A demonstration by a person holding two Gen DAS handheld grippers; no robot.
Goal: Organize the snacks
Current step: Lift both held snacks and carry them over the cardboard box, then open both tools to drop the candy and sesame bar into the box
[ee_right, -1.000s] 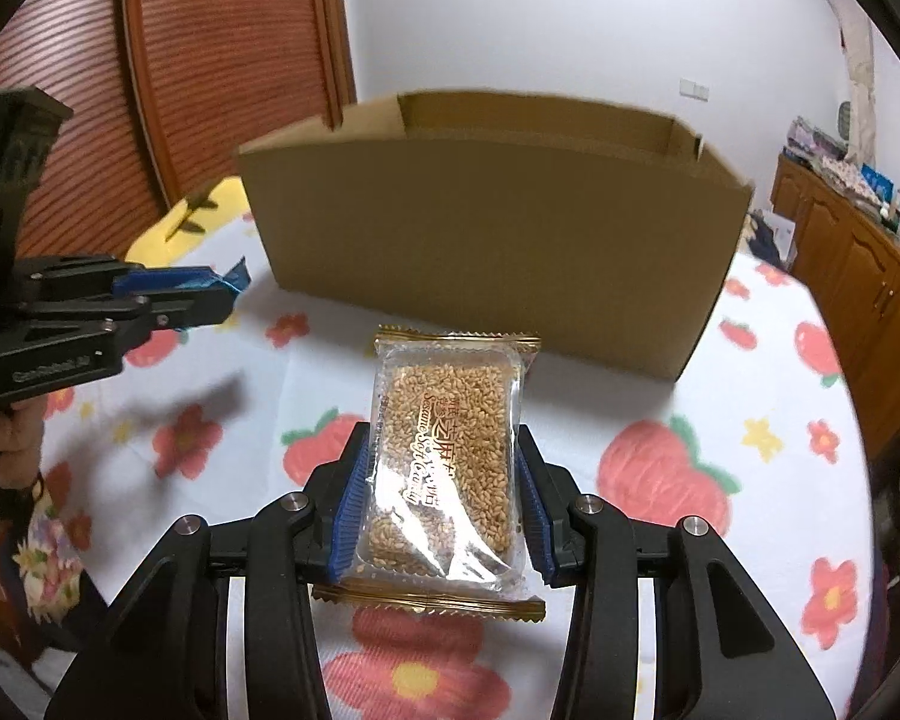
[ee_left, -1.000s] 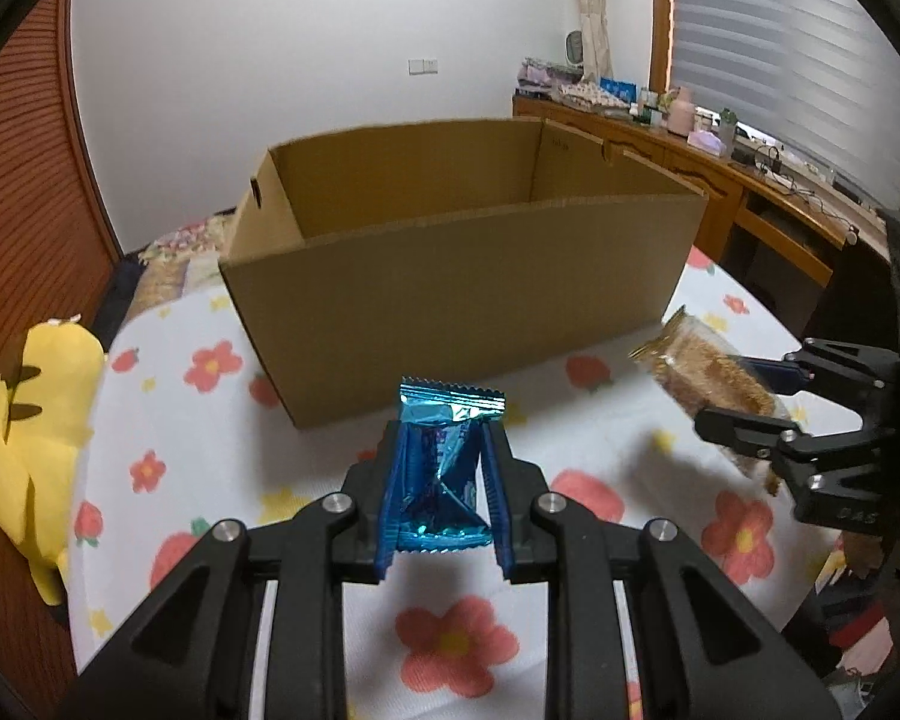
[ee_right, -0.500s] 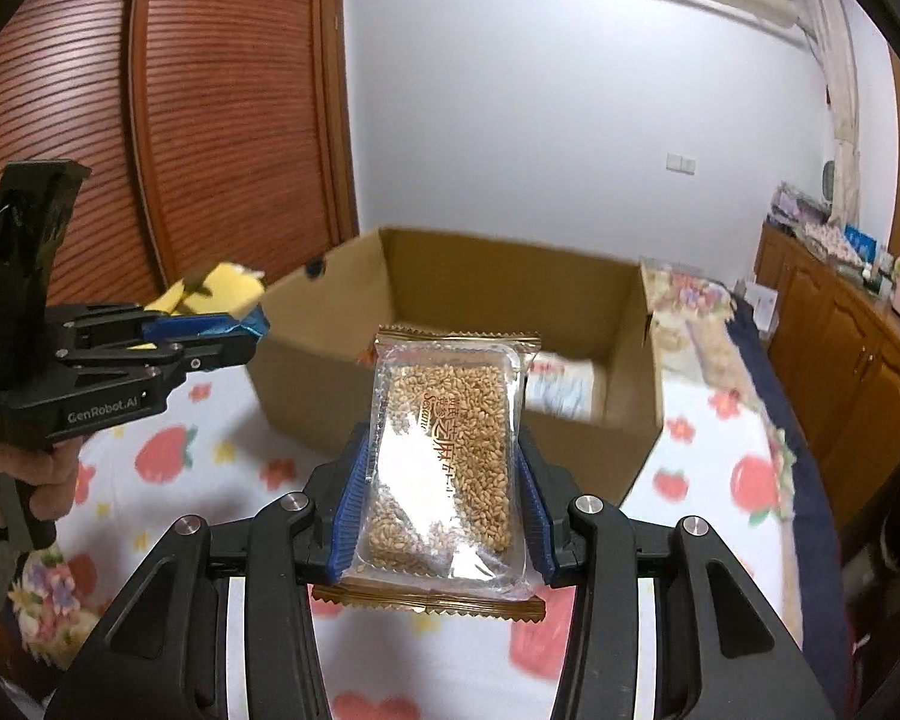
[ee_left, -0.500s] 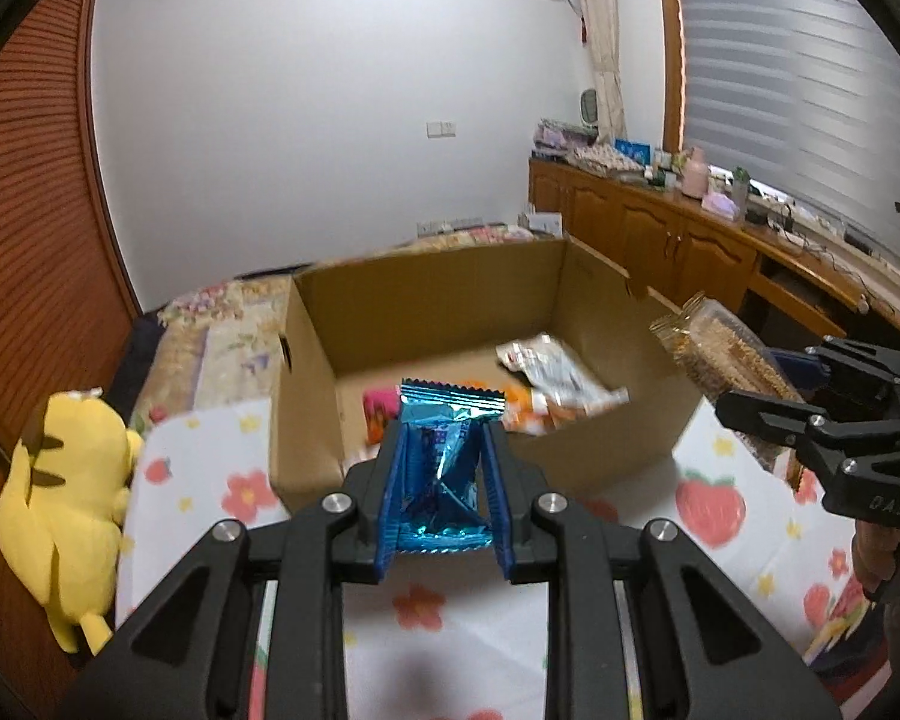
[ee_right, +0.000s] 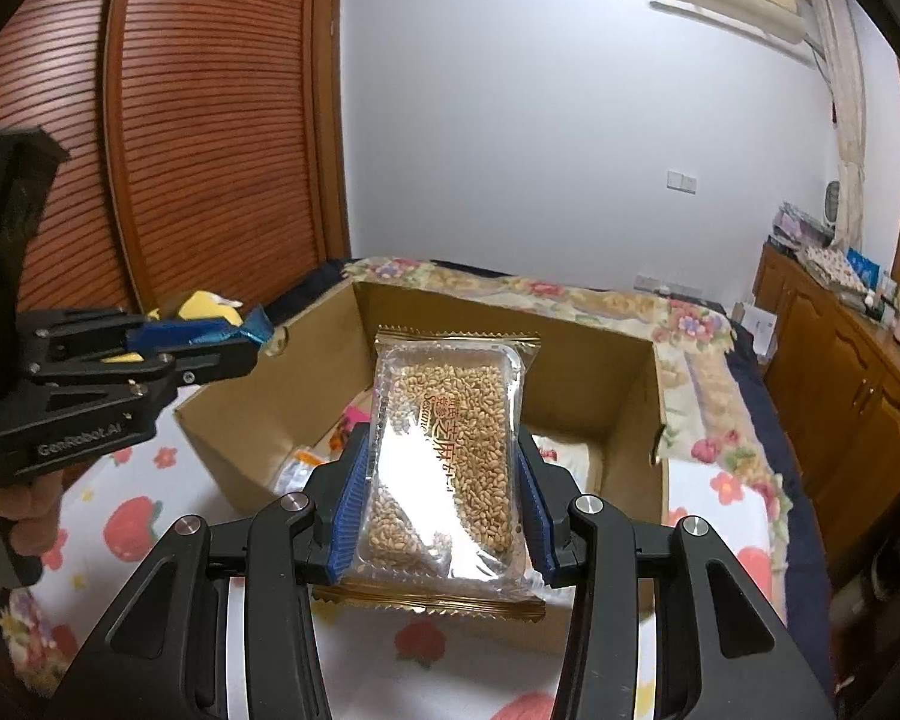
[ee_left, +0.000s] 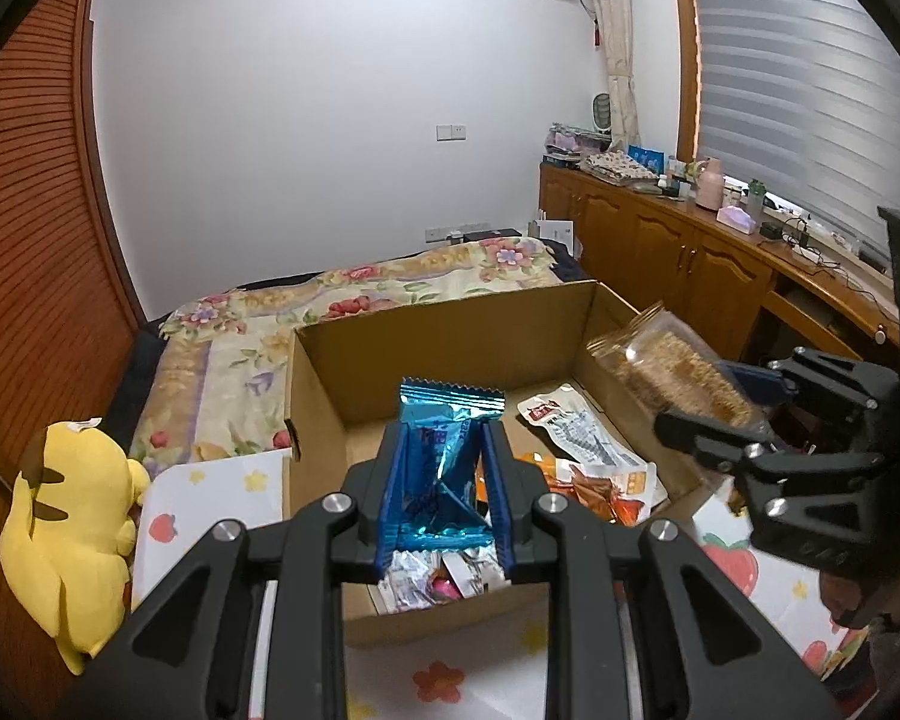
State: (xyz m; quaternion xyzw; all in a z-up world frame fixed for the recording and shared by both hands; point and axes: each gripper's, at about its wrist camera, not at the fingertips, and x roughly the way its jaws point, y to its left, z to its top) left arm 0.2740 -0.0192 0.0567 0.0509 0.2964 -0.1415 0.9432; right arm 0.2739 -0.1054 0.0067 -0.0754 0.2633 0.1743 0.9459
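Left wrist view: both snacks held over the box.
Your left hand-held gripper (ee_left: 444, 480) pinches blue packet (ee_left: 447, 450); right hand-held gripper (ee_right: 441, 504) clamps sesame pack (ee_right: 444, 450), above cardboard box (ee_right: 636, 396).

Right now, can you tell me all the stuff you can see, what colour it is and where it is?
cardboard box: one, brown, open, on the flowery cloth.
snack packets in the box: several, white, orange and pink, on the box floor.
blue snack packet: one, shiny blue, held over the box.
sesame snack packet: one, clear with gold edges, held over the box.
plush toy: one, yellow, beside the cloth's left edge.
flowery cloth: one, white with red and yellow flowers, under the box.
cabinets: a row, brown wood, below the window.
left gripper: black, blue fingers, clamping the blue packet.
right gripper: black, blue fingers, clamping the sesame packet.
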